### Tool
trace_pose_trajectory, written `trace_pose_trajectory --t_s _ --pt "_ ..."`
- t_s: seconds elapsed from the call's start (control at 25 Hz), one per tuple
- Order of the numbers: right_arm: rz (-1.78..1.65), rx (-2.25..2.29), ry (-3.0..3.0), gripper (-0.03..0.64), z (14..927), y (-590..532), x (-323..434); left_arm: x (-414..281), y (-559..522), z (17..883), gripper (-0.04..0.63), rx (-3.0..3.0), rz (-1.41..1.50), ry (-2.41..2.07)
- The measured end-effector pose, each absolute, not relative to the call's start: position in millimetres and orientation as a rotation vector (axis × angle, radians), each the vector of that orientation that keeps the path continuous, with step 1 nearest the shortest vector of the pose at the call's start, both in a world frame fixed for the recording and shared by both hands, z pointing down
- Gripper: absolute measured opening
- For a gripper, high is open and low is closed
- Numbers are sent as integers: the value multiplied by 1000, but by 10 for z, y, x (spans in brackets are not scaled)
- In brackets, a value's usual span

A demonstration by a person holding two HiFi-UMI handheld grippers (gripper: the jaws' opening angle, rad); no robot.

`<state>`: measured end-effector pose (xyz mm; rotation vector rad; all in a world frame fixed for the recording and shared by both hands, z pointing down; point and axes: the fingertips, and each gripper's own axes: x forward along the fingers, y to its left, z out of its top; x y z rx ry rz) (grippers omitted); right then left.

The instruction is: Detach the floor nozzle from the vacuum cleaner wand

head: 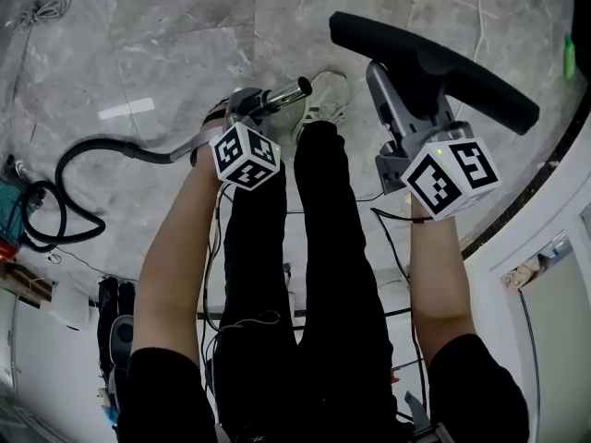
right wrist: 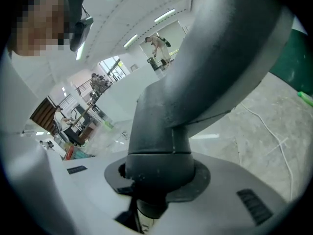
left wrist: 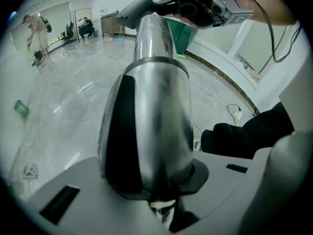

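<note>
Floor nozzle point(head: 434, 63) is hanging in the R gripper point(head: 399, 95), whose jaws are clamping tight on the nozzle's neck point(right wrist: 161, 146). In the R gripper view that neck is showing as a matte, dark grey plastic tube, slightly speckled, w/ a seam ring, and it is bending up into a broad body. The only printed marks are bold b/w square codes on the R cube point(head: 450, 175) and the L cube point(head: 246, 155). L gripper point(head: 251, 109) is gripping the wand point(head: 282, 93), jaws pressing on both sides. In the L gripper view the wand is looking like a shiny, chrome-like round tube w/ a black panel down one side and a raised band farther out. In the head view the wand's bare metal tip is pointing up and to the right, w/ nothing on it. The nozzle is floating apart from that tip, off to the right, so the two are already separated. The nozzle head is a long, black, flat bar w/ rounded ends, tilting diagonally. Farther out, a black hose point(head: 65, 192) is looping over the floor point(head: 166, 26) at left and running up toward the L gripper. The floor is glossy grey, marble-pattern tile. The person's legs point(head: 305, 275) in black trousers are standing between the grippers, w/ a pale shoe point(head: 328, 95) just beside the wand tip. A dark curved strip point(head: 526, 192) is bordering the floor at right.
</note>
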<state>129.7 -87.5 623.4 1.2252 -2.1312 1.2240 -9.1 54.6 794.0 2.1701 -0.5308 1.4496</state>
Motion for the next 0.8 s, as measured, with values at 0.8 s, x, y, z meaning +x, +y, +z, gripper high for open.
trace_pose_trajectory --t_s 0.8 --pt "1495 1338 -1952 123 7026 -321 2307 170 723 9837 85 1828 1813 -444"
